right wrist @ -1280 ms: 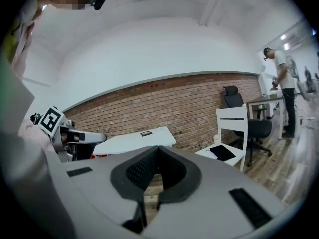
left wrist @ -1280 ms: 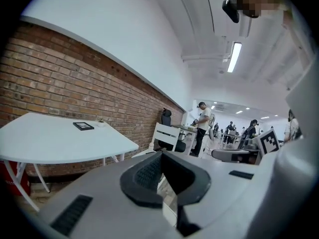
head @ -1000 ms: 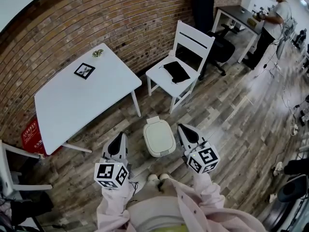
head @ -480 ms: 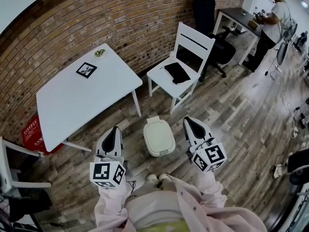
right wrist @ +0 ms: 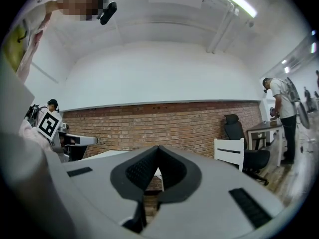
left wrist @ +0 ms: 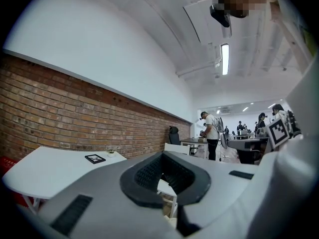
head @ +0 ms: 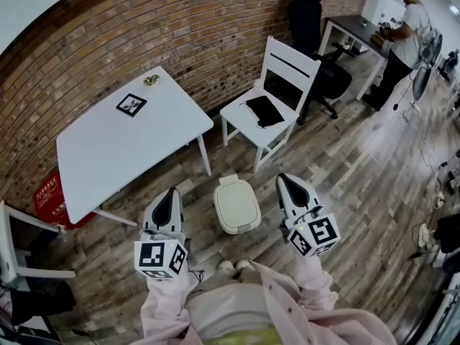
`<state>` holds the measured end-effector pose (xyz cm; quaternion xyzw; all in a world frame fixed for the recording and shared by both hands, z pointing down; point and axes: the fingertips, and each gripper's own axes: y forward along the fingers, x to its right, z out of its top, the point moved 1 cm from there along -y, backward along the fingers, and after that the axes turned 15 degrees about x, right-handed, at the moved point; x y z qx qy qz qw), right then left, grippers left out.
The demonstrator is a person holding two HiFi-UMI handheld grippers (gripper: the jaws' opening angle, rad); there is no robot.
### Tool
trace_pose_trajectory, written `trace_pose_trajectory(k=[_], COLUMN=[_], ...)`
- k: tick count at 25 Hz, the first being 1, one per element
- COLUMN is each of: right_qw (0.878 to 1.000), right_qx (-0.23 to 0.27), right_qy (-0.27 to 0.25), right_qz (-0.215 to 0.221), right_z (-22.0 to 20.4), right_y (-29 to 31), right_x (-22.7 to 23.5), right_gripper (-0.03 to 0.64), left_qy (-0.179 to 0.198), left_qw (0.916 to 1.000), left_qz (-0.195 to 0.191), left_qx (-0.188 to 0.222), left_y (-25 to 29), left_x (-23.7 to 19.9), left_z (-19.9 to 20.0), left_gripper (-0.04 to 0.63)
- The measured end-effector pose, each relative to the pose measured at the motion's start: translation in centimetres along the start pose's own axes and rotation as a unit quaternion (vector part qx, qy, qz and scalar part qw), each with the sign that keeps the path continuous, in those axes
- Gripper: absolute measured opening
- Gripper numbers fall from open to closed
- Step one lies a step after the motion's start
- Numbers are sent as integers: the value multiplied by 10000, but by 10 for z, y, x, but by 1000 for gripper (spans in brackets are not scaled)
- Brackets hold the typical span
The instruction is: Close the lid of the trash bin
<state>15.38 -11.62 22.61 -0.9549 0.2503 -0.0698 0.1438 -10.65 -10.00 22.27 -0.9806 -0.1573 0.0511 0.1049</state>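
Note:
The cream trash bin [head: 236, 205] stands on the wooden floor in the head view, its lid down flat. My left gripper [head: 171, 192] hangs to its left and my right gripper [head: 282, 180] to its right, both above the floor and apart from the bin. Each points level toward the brick wall. In the left gripper view the left gripper [left wrist: 162, 156] has its pads met at the tip with nothing between them. The right gripper [right wrist: 158, 148] is likewise shut and empty in its own view. Neither gripper view shows the bin clearly.
A white table [head: 129, 142] with a small framed picture [head: 131, 105] stands at the left by the brick wall. A white chair [head: 291, 67] with a black item [head: 264, 110] stands behind the bin. A black office chair [head: 316, 42], a desk and a person [head: 402, 27] are far right.
Both grippers have risen a little and spread slightly away from the bin. The bin and its lid have not moved.

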Motion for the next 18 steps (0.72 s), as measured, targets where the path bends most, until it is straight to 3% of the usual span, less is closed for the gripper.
trace_pose_trajectory(k=[18], right_qw=[10000], right_qx=[-22], right_qy=[-73], right_qz=[23], right_z=[2], right_y=[-11], right_x=[-2], right_gripper=[3], left_qy=[-14], left_qw=[9999], left_qz=[48], left_qx=[-92], left_y=[-7], left_x=[7], left_z=[-4], left_gripper=[-6])
